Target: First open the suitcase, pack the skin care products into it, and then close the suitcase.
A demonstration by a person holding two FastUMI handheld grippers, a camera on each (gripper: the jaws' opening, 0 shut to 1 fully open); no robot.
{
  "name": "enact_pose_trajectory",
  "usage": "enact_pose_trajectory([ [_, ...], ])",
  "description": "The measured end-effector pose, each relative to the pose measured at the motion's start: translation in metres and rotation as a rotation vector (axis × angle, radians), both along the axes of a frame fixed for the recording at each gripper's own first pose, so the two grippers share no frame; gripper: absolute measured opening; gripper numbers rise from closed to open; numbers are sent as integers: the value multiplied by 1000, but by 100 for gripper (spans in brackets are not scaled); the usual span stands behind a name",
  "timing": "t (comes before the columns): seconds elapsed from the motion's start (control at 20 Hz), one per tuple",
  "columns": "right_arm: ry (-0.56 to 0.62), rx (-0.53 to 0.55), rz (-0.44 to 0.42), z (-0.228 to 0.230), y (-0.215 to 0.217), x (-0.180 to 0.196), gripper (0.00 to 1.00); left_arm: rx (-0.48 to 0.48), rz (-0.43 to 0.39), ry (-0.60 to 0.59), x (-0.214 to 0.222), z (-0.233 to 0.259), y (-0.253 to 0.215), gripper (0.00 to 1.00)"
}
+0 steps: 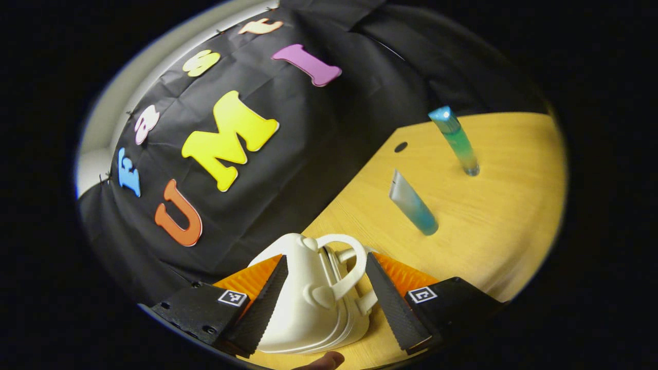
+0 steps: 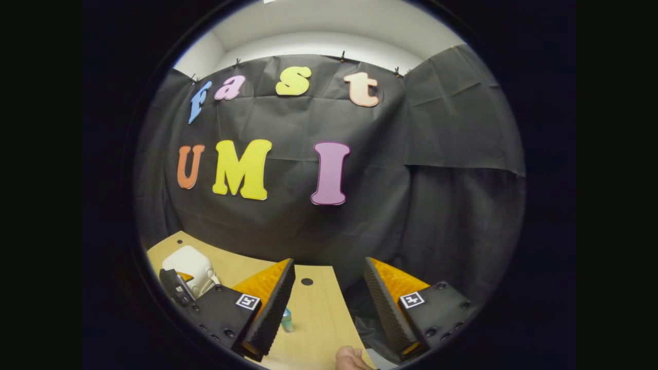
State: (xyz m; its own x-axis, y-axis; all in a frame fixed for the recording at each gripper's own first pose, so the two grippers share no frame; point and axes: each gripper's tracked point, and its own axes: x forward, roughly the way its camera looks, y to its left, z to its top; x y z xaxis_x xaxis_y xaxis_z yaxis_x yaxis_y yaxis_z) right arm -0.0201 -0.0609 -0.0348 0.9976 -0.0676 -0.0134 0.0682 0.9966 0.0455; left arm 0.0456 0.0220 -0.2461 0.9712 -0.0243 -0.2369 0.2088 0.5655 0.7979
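A small white suitcase (image 1: 308, 293) lies on the wooden table (image 1: 504, 216), its shells together and its handle (image 1: 354, 267) facing me. My left gripper (image 1: 329, 308) is open with a finger on either side of the case, close to its walls. Two skin care products stand on the table beyond it: a blue-green tube (image 1: 413, 203) and a taller teal bottle (image 1: 455, 141). My right gripper (image 2: 329, 313) is open and holds nothing, high over the table's back edge. In the right gripper view the suitcase (image 2: 187, 264) sits far left with the left gripper (image 2: 175, 290) at it, and a tube (image 2: 286, 319) peeks past my left finger.
The black cloth wall (image 1: 308, 169) runs along the table's back edge. A small dark hole (image 1: 400, 147) is set in the tabletop near that edge. A thumb (image 2: 349, 357) shows at the bottom of the right gripper view.
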Motion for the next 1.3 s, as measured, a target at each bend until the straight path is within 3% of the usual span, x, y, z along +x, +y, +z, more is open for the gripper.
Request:
enact_pose_trajectory([
  [0.35,-10,-3,24,0,-5,-10,80,356,53,140,33,-40,26,93],
  [0.4,-8,-5,27,-1,-4,-10,79,398,63,151,32,-42,28,87],
  [0.45,-9,-9,28,0,-5,-11,79,410,50,136,35,-38,23,69],
  [0.5,-11,-12,28,-1,-6,-11,80,411,30,127,36,-38,20,60],
  [0.55,-9,-16,30,0,-5,-11,80,415,26,135,37,-41,19,39],
  [0.65,-8,-19,35,0,-2,-10,80,442,24,156,35,-45,18,26],
  [0.85,-12,-23,44,3,5,-8,80,462,29,199,34,-45,19,18],
  [1.15,-20,-18,35,7,10,-7,80,332,-5,287,28,-35,16,4],
  [1.3,-17,0,34,9,16,-4,80,217,23,274,22,-9,17,3],
])
